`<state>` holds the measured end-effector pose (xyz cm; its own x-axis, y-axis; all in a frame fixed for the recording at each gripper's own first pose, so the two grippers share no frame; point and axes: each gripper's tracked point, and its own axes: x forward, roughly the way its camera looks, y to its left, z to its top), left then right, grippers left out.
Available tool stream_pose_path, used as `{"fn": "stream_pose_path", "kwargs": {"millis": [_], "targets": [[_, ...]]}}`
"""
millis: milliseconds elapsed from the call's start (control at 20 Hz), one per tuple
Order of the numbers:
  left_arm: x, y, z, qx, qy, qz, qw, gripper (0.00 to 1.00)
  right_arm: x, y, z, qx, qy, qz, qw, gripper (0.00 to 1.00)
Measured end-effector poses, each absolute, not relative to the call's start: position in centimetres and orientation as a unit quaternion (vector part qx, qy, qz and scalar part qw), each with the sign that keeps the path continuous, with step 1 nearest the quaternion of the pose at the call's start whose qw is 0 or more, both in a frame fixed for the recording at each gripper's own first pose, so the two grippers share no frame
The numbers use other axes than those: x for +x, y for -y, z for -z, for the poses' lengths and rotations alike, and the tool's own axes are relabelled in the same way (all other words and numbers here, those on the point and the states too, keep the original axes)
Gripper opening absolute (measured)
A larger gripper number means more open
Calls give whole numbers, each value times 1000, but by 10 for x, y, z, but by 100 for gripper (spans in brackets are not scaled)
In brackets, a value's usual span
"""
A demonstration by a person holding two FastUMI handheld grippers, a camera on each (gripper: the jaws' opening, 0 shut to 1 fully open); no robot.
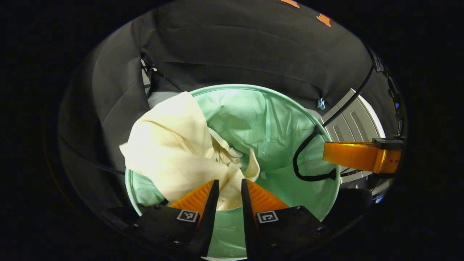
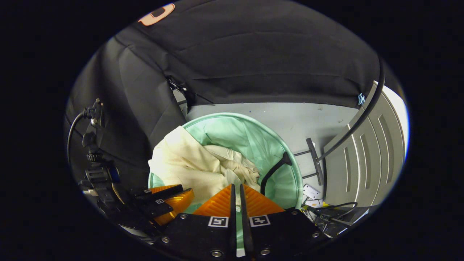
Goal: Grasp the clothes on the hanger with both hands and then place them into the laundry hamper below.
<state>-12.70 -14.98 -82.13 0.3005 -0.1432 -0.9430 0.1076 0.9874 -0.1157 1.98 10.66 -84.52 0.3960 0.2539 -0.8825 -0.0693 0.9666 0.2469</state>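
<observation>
Shirt (image 1: 170,152) draped over hamper (image 1: 282,119) rim. Left gripper (image 1: 230,185) slightly spread, right gripper (image 2: 236,188) near-closed, neither pinching. Push overhanging fold inward before withdrawing.

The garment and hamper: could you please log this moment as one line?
garment: in hamper, draped over rim | left hand-held gripper: open above garment | right hand-held gripper: nearly closed, grip unclear

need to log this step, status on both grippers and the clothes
Left gripper part open, fingers either side of the cream garment. Right gripper nearly shut above it. Garment in the green hamper, one side draped over the rim. Black cable hanging inside.
</observation>
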Motion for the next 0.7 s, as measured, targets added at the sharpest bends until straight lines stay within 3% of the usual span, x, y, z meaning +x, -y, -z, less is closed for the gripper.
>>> {"fn": "stream_pose_path", "kwargs": {"millis": [50, 100, 200, 250, 450, 550, 600, 700], "targets": [[-126, 151, 820, -19, -584, 77, 808, 36, 18, -108, 843, 85, -540, -97, 832, 7], [-126, 151, 818, -21, -583, 75, 809, 45, 17, -108, 841, 84, -540, -98, 832, 7], [-126, 145, 814, -17, -580, 68, 812, 45, 15, -109, 839, 82, -541, -97, 832, 7], [-127, 144, 813, -21, -578, 69, 813, 37, 14, -111, 838, 81, -541, -95, 831, 7], [-136, 136, 801, -26, -579, 69, 812, 92, 13, -113, 831, 83, -543, -86, 831, 11], [-137, 124, 796, -22, -575, 57, 816, 90, 12, -113, 827, 72, -541, -80, 834, 11], [-137, 117, 791, -20, -569, 52, 820, 98, 11, -113, 825, 69, -542, -78, 834, 14], [-135, 106, 780, -13, -556, 41, 830, 99, 12, -115, 820, 68, -538, -71, 837, 26]]}}
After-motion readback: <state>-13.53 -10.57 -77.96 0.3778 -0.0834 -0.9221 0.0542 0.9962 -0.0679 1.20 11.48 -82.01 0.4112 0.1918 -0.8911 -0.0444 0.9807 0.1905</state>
